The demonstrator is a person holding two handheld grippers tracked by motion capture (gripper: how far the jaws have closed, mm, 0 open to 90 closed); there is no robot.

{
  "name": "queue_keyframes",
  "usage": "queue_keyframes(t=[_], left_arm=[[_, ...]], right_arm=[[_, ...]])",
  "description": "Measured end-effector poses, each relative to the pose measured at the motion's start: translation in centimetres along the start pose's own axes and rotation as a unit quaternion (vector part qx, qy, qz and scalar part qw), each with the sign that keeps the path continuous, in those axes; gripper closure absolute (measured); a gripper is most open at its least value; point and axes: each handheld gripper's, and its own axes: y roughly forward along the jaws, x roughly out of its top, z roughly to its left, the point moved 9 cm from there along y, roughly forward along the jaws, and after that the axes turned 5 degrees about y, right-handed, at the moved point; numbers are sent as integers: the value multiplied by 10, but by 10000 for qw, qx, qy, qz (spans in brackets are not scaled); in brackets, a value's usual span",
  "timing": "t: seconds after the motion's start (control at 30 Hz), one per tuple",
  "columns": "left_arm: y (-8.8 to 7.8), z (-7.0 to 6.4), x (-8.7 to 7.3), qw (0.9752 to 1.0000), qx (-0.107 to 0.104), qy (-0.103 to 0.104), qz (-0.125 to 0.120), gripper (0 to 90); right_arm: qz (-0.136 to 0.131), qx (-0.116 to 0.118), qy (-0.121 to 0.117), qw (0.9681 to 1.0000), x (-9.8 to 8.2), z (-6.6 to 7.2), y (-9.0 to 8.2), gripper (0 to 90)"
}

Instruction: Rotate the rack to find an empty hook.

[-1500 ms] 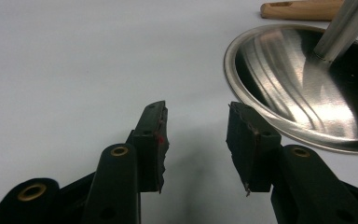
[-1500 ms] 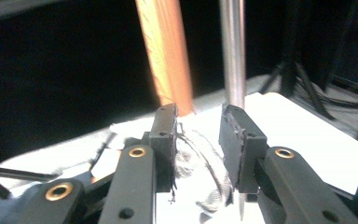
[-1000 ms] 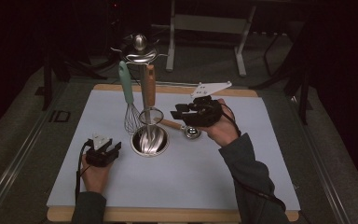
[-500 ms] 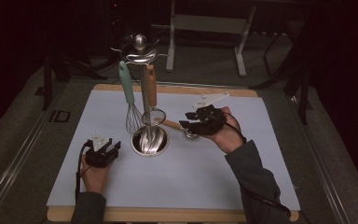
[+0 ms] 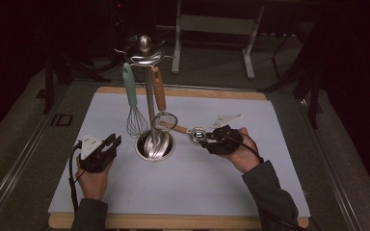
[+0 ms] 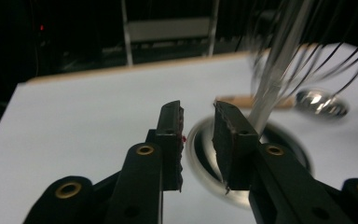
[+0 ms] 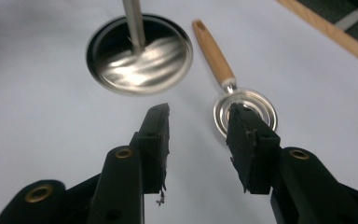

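Observation:
A steel utensil stand (image 5: 148, 96) rises from its round base (image 5: 155, 147) on the pale mat (image 5: 270, 163). From its top hang a teal-handled whisk (image 5: 135, 118) and a small wood-handled strainer (image 5: 164, 120). A wood-handled ladle (image 5: 196, 134) lies flat on the mat to the right of the base. My right gripper (image 5: 207, 139) hovers low at the ladle's bowl (image 7: 261, 105); its jaws have just been opening, with nothing between them (image 7: 198, 112). My left gripper (image 5: 114, 140) is left of the base (image 6: 205, 158); its jaws (image 6: 198, 109) have just been closing, still apart on nothing.
The mat lies on a wooden board (image 5: 183, 221) whose edge runs along the front and back. Beyond the table stand dark frames and a metal rack (image 5: 212, 29). The whisk's wires (image 6: 326, 60) hang close above the left gripper's view.
My right hand has come down from above to the mat beside the ladle. My left hand has lifted a little and its jaws have narrowed. The ladle and stand stay put.

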Motion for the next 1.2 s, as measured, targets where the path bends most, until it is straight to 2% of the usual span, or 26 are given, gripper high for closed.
queue_keyframes(t=[0.07, 0.1, 0.13, 0.3, 0.4, 0.43, 0.53, 0.73, 0.87, 0.97, 1.2], left_arm=[[-5, -2, 13, 9998, -66, 7, -162, 760], [-5, -2, 13, 9998, -66, 7, -162, 772], [-10, -5, 26, 9994, -121, 18, -326, 793], [-24, -12, 59, 9967, -328, 31, -745, 890], [-29, -15, 71, 9954, -373, 80, -883, 898], [-34, -17, 82, 9940, -394, 144, -1007, 899], [-41, -20, 100, 9911, -449, 192, -1236, 899], [-51, -28, 137, 9836, -533, 283, -1698, 899], [-55, -37, 162, 9791, -568, 468, -1897, 899], [-57, -45, 178, 9754, -603, 604, -2030, 900], [-56, -52, 203, 9697, -601, 769, -2240, 900]], right_arm=[[-12, -110, 4, 9999, -8, -3, 3, 589], [-22, -206, -18, 9998, -11, -5, 5, 587], [-37, -276, -9, 9996, -15, -8, 6, 586], [38, -408, 193, 9990, -35, -14, 15, 564], [31, -428, 264, 9987, -42, -14, 16, 557], [-20, -408, 336, 9986, -47, -15, 16, 553], [-46, -451, 375, 9983, -55, -16, 16, 553], [-103, -521, 537, 9971, -73, -21, 17, 557], [-46, -569, 610, 9965, -82, -26, 16, 558], [-107, -570, 698, 9959, -84, -28, 12, 558], [-159, -583, 791, 9950, -91, -34, 6, 559]])
